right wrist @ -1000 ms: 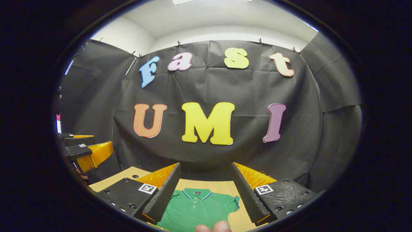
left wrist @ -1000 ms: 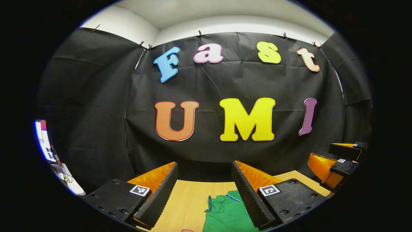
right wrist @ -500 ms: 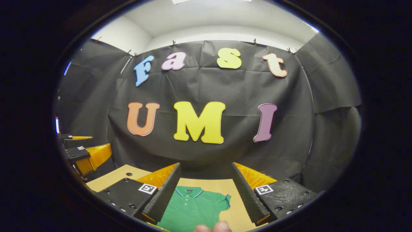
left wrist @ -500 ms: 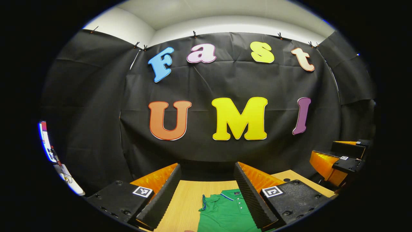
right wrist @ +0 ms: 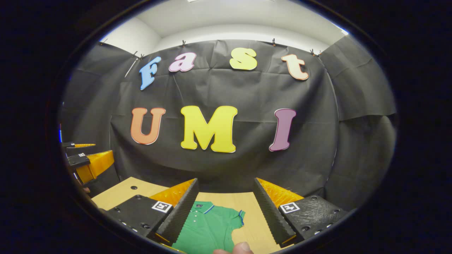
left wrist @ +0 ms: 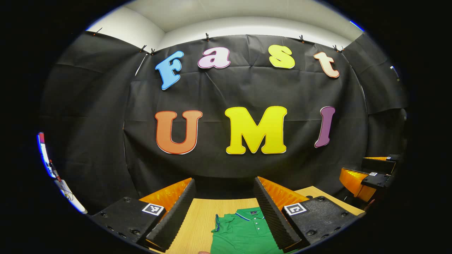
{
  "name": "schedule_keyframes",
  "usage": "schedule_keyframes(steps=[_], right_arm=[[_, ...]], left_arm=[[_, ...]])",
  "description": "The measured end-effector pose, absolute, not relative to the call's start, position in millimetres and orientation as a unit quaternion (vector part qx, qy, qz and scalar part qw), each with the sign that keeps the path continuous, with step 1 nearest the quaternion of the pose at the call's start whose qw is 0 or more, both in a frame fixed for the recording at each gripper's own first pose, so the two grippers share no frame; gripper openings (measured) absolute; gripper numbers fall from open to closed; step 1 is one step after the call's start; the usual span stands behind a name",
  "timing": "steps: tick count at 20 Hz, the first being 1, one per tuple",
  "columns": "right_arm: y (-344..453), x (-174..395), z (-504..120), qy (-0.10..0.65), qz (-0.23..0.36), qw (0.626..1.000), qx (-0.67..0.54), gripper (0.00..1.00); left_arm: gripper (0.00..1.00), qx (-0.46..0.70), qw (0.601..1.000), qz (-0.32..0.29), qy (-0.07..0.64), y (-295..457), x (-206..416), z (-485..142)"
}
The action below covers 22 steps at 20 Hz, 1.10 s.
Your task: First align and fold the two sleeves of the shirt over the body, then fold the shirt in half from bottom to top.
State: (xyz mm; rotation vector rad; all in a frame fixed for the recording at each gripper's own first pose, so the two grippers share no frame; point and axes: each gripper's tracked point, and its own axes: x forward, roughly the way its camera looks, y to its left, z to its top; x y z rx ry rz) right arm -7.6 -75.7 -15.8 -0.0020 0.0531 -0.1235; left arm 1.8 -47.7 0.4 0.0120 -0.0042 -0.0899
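Left tongs (left wrist: 224, 197) wide apart, holding nothing, high above pale wooden tabletop (left wrist: 201, 215). Green short-sleeved polo shirt (left wrist: 243, 231) flat below, sleeves unfolded. Right tongs (right wrist: 226, 195) equally wide, empty. Likely pre-first step: descend, pinch left sleeve (left wrist: 219, 223) and right sleeve (right wrist: 233, 217), fold inward.

Screw-studded black claw (left wrist: 224, 187) mounts with square black-and-white marker tags (left wrist: 153, 209)

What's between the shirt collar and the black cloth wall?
In the right gripper view, bare wooden table runs from the green shirt collar to the cloth wall; nothing sits on that strip. The left gripper view shows the same bare stretch.
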Motion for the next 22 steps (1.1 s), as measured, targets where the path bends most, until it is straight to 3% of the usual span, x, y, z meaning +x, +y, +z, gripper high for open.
schedule_keyframes(steps=[10,22], right_arm=[[-120.0,59.3,-123.7,0.151,-0.043,0.987,-0.031,0.95],[-173.4,168.2,-313.5,0.356,-0.039,0.934,0.012,0.96]], left_arm=[[1.0,-0.005,1.0,-0.028,0.004,-53.5,14.8,-1.3],[1.0,-0.001,1.0,0.006,0.029,-55.5,38.4,-16.3]])
